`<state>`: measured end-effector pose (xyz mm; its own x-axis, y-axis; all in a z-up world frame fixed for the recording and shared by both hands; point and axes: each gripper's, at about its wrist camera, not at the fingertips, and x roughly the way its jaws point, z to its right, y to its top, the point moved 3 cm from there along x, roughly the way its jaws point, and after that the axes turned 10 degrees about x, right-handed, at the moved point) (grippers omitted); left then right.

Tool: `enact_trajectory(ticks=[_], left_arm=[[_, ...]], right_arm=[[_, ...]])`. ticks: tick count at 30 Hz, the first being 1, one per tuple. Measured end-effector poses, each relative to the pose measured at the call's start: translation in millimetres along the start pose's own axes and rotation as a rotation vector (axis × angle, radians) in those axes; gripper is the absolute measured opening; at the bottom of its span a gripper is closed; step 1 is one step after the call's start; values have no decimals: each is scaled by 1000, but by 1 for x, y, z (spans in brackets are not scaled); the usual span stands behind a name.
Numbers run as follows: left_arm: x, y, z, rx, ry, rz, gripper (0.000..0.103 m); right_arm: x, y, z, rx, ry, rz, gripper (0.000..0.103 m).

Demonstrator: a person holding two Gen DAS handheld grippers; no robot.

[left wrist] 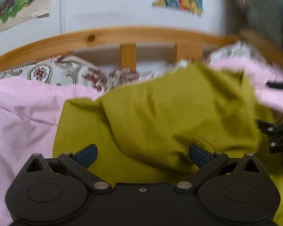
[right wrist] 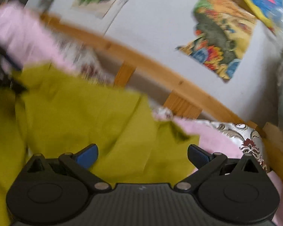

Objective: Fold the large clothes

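Note:
An olive-green garment (left wrist: 160, 113) lies rumpled on a pink bedsheet (left wrist: 24, 116), with one layer folded over another. My left gripper (left wrist: 143, 155) is open just above its near part, blue pads wide apart, holding nothing. The right gripper's black body shows at the right edge of the left wrist view (left wrist: 279, 133). In the right wrist view the same garment (right wrist: 84, 116) fills the lower left, blurred. My right gripper (right wrist: 143, 155) is open over its right part, empty.
A curved wooden bed rail (left wrist: 111, 35) with upright slats runs behind the bed. Patterned white pillows (left wrist: 47, 73) lie along it. Colourful pictures (right wrist: 217, 45) hang on the white wall. A grey furry thing (left wrist: 254, 7) sits at the far right.

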<state>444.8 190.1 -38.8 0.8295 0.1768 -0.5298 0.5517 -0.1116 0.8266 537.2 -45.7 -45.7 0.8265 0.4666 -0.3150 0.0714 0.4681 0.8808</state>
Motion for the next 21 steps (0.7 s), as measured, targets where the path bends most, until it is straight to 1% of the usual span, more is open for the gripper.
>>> enact_trajectory(ticks=[1,3,5,7,9,12,13,16,17,19,21], left_arm=[[6,-3,1,-4,0,-29,102],[14,-10,1,-34,-2,-68,102],[20,-13,2,-54,0,-82,102],[19,-13,1,-58,7,-84,102],[12,-11,-2,-99,13,-90,102],[-5,-8,-7,-156,6,-81,102],[-9,-7,-8,-161,7,-89,102],[-23,-4,-7,-163,18,-116,102],[-30,-3,-7,-164,17,-113,102],[-46,0,-6,-166,20,-99,102],[-62,2,-5,-161,23,-80,102]], right_arm=[[5,-7,-2,-16,-3,-24,103],[17,-19,-2,7,10,-72,103],[24,-21,-2,30,19,-105,103],[22,-18,-2,41,19,-115,103],[16,-8,6,85,12,-81,103],[7,12,18,132,-51,3,103],[11,17,19,142,-65,1,103],[35,19,16,124,-94,-102,103],[39,18,15,124,-84,-120,103],[35,18,14,138,-72,-130,103],[19,20,15,152,-69,-100,103]])
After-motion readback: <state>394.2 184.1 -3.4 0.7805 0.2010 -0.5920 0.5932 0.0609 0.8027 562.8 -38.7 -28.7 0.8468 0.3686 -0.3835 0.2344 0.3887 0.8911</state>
